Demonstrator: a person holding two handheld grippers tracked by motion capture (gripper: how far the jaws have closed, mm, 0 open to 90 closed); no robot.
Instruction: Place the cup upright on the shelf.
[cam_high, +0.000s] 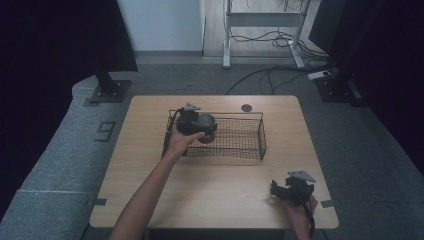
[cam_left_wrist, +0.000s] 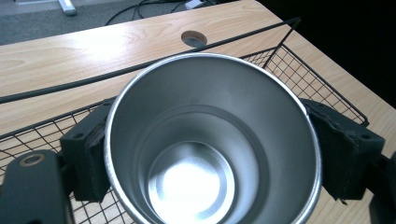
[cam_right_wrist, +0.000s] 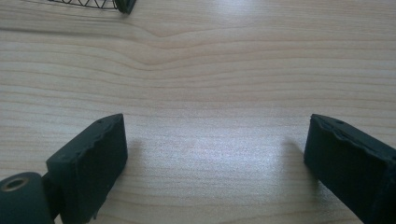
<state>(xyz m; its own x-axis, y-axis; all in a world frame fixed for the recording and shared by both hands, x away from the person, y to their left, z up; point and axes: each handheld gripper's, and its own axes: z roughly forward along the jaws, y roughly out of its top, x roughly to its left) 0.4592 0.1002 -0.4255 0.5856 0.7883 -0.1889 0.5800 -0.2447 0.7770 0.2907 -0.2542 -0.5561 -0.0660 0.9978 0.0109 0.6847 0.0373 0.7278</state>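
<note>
Steel cup (cam_left_wrist: 212, 140) pinched by L gripper (cam_left_wrist: 210, 158), mouth toward camera; R gripper (cam_right_wrist: 215, 158) spread.

A light wooden table (cam_high: 215, 190) stands on grey carpet (cam_high: 60, 150), cables (cam_high: 270, 75) trailing behind it.

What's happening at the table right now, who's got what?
The left gripper is shut on a steel cup, holding it over the left end of the wire basket. The cup looks empty. The right gripper is open with nothing between its fingers, near the table's front right corner.
</note>
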